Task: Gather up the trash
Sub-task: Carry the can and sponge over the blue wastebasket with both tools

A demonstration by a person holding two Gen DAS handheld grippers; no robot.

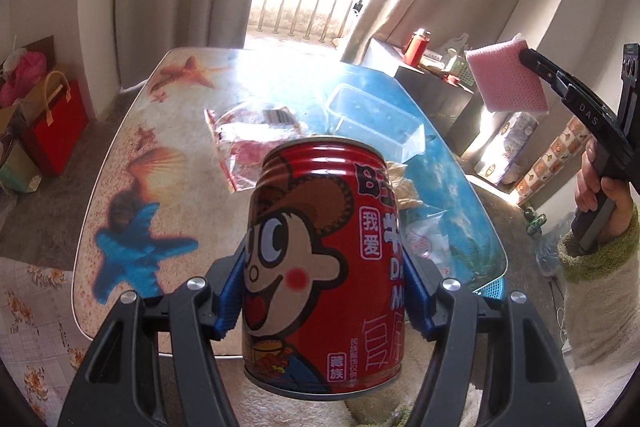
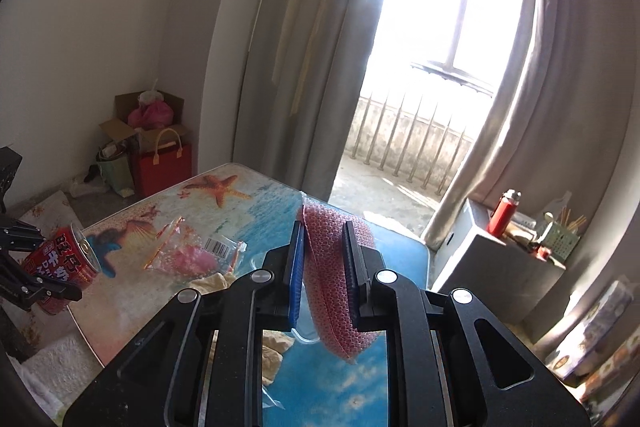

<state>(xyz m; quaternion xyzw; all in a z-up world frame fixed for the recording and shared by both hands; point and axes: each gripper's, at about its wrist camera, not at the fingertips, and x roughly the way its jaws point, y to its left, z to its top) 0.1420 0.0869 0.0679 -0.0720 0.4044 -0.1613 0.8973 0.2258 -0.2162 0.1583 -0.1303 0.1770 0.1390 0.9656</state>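
The left gripper [image 1: 320, 291] clamped a red can [image 1: 324, 263] upright, clear of the table [image 1: 120, 187]. Further right, the right gripper [image 2: 325, 267] pinched pink foam [image 2: 336, 267] aloft; the remaining wrappers [image 2: 192, 251] lay below, between both.

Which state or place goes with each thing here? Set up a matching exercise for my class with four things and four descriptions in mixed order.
Things:
1. red cartoon-printed drink can
2. pink bubble-wrap pad
3. clear plastic lidded container
4. red paper gift bag with handles

Descriptions:
A. lying on the sea-printed tabletop
B. clamped in the left tool
C. standing on the floor by the wall
D. clamped in the right tool

Pairs: 1-B, 2-D, 3-A, 4-C
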